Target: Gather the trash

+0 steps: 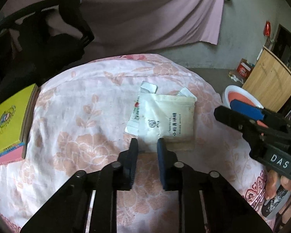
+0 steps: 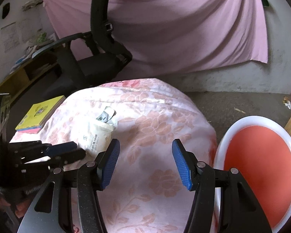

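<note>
The trash, a crumpled white printed paper sachet (image 1: 165, 121) over smaller foil wrappers (image 1: 149, 87), lies centre frame on my pink floral-clothed surface (image 1: 77, 116). The white bin with an orange inside (image 2: 261, 170) waits at lower right. I'm at the pickup: my left hand-held gripper (image 1: 147, 145) straddles the sachet's near edge, narrowed, not yet visibly pinching. My right hand-held gripper (image 2: 144, 155) hangs spread, empty. Next I need a firm pinch, then a lift.
</note>
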The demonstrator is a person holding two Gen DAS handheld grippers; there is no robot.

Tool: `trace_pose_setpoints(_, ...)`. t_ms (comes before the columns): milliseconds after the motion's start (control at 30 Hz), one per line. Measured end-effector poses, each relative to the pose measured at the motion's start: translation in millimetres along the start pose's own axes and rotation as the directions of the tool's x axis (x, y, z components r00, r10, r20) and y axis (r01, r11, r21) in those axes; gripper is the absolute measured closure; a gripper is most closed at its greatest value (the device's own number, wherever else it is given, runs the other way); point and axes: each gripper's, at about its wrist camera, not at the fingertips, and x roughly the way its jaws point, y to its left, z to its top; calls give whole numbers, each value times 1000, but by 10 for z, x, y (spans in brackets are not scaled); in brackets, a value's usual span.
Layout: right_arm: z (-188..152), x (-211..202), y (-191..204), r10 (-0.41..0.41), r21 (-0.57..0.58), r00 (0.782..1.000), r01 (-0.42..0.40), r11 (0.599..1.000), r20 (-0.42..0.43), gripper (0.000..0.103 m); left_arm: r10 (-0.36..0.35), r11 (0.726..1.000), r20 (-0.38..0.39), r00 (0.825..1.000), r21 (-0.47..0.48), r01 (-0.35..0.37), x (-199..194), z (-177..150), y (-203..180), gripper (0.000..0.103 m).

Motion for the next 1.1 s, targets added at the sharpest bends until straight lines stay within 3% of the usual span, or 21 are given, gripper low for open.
trace_pose_setpoints(100, -6, 10, 57, 45, -15, 999, -45, 999, -10, 49, 6, 1000, 8, 1000, -28, -6, -63, -25, 64, 88)
trace_pose_setpoints(333, -8, 198, 301, 141, -26, 987, -143, 989, -82, 54, 98, 992, 28, 995, -80, -96, -225, -111, 269, 87)
trace_pose_setpoints(533, -30, 325, 326, 196, 24, 972, -195, 981, -130, 87, 110, 984, 36, 993, -142, -104, -313, -169, 450, 88)
trace_pose_setpoints(700, -49, 219, 325, 224, 23, 969, -223, 975, -100, 96, 103, 984, 39, 994, -148, -97, -357, -181, 440, 88)
trace_pose_setpoints(967, -98, -127, 60, 96, 15, 995, -95, 995, -17, 97, 82, 993, 43, 996, -88, -78, -295, -112, 267, 87)
trace_pose_setpoints(1100, -108, -169, -135, 60, 51, 998, -59, 997, -15, 97, 82, 996, 40, 996, -42, -80, -195, -18, 148, 87)
